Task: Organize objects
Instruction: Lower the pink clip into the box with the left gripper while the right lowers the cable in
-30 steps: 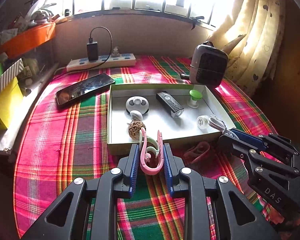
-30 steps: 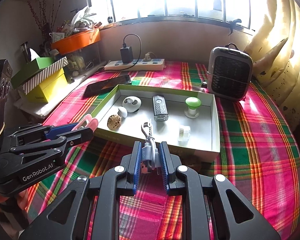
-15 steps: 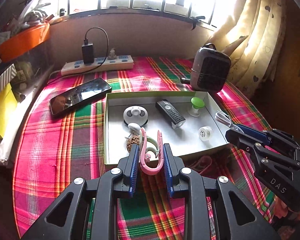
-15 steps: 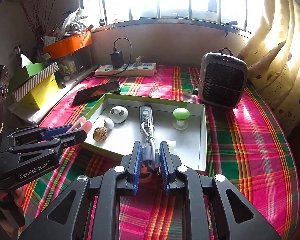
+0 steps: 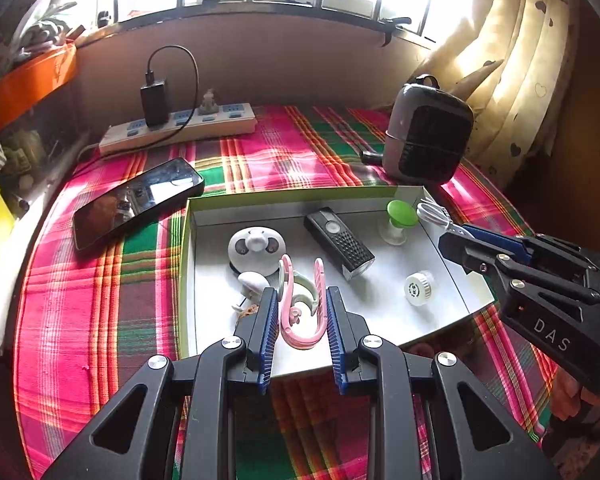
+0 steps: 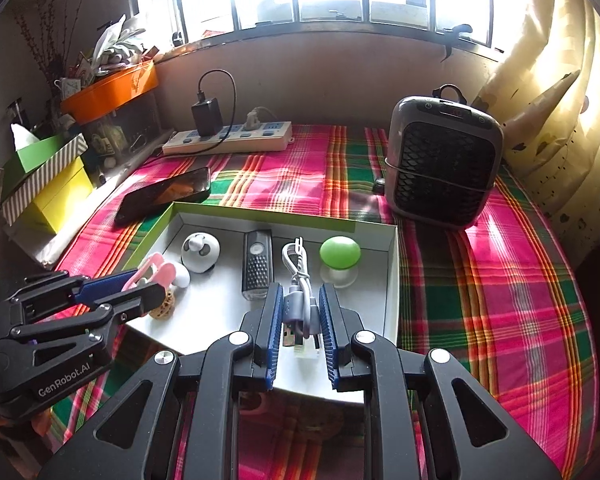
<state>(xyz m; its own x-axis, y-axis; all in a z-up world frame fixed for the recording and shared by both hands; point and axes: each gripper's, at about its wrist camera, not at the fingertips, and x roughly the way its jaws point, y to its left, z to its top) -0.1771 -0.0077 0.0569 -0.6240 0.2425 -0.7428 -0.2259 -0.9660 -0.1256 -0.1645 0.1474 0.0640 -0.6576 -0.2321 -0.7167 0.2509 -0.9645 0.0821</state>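
Change since earlier frames: both grippers have been carried forward, from short of the near wall to above the tray (image 5: 288, 198); each load is unchanged.
Left gripper (image 5: 302, 300): clenched on a pink hook clip (image 5: 300, 312), held upright between the blue pads, over the near left part of the tray floor.
Right gripper (image 6: 300, 300): clenched on a bundled white USB cable (image 6: 298, 280), its metal plug seen between the pads and its loop projecting forward over the tray.
Tray contents, left wrist view: a round white gadget (image 5: 257, 247), a black rectangular device (image 5: 338, 242), a green-capped stand (image 5: 400, 216), a small white ribbed cap (image 5: 419, 288), a white egg-shaped piece (image 5: 252, 282).
Partly hidden item: a brown walnut-like ball (image 6: 162, 308) is seen beneath the left gripper in the right wrist view.
Surface: a pink and green plaid cloth (image 6: 500, 280), on which the tray is set.
Surroundings: a phone (image 5: 136, 200) lies just beside the tray's far left corner; a power strip (image 5: 180, 130) lies by the wall; a small heater (image 6: 440, 164) stands beyond the tray's far right corner.
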